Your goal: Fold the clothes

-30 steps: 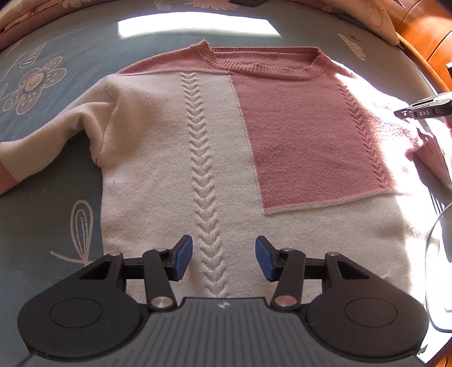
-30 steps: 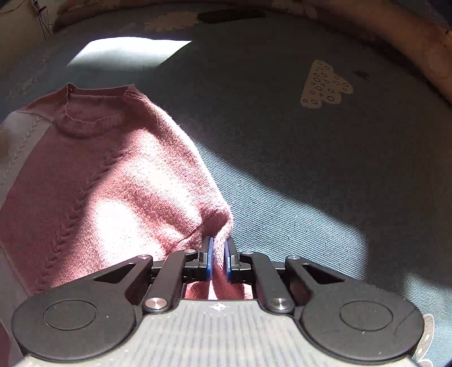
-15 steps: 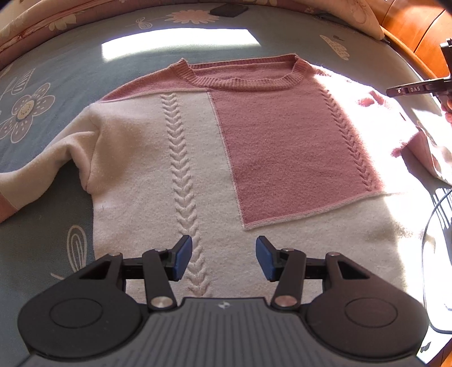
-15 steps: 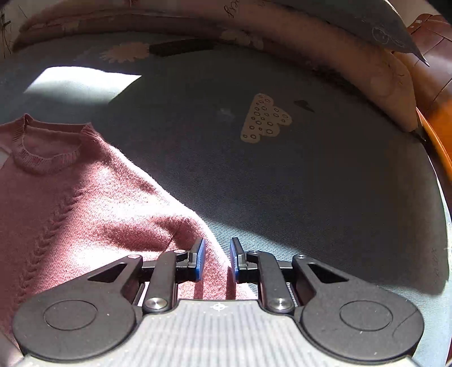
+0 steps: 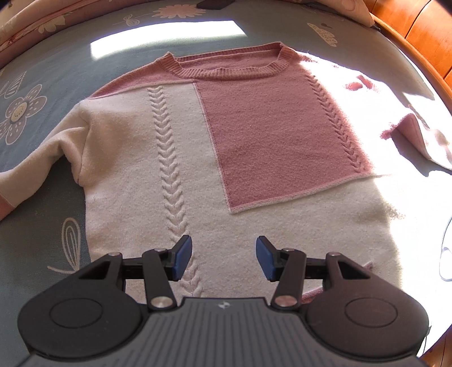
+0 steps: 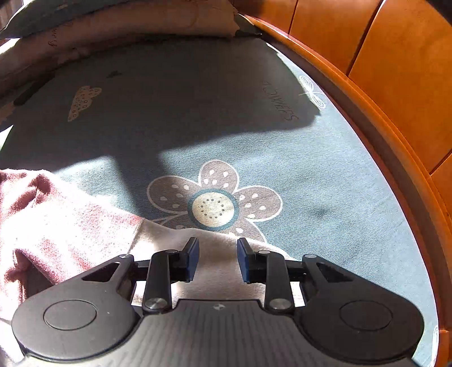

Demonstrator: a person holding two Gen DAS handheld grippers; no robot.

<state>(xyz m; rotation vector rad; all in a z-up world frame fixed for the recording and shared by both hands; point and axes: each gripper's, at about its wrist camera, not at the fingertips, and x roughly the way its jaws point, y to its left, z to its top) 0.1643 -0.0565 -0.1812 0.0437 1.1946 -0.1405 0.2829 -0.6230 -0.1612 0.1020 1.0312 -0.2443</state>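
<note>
We see a pink and cream sweater [image 5: 214, 158] spread flat, front up, on a bed covered by a blue sheet [image 5: 48, 158] printed with flowers. Its ribbed neckline [image 5: 226, 67] lies at the far end, and two braided cable lines run down the front, one over the cream part and one over the pink panel. In the left wrist view one sleeve [image 5: 36, 166] stretches out to the left over the sheet, while on the right the other sleeve [image 5: 418, 135] lies crumpled in strong sunlight, where glare washes out its shape, so we cannot trace it surely. The left gripper [image 5: 223, 258] hangs over the lower cream part of the sweater, its blue fingers [image 5: 182, 258] spread with only knit showing between them and nothing pinched. The right gripper [image 6: 217, 259] hangs over the sleeve end [image 6: 84, 231], where pink knit meets a cream cuff; its fingers [image 6: 192, 259] are opening, cream fabric shows in the gap below them, and the pads do not press on it. Just past that cuff a large flower print [image 6: 214, 206] sits on the sheet. A wooden bed frame [image 6: 381, 93] curves along the right edge, and pillows [image 6: 127, 22] lie at the far end.
</note>
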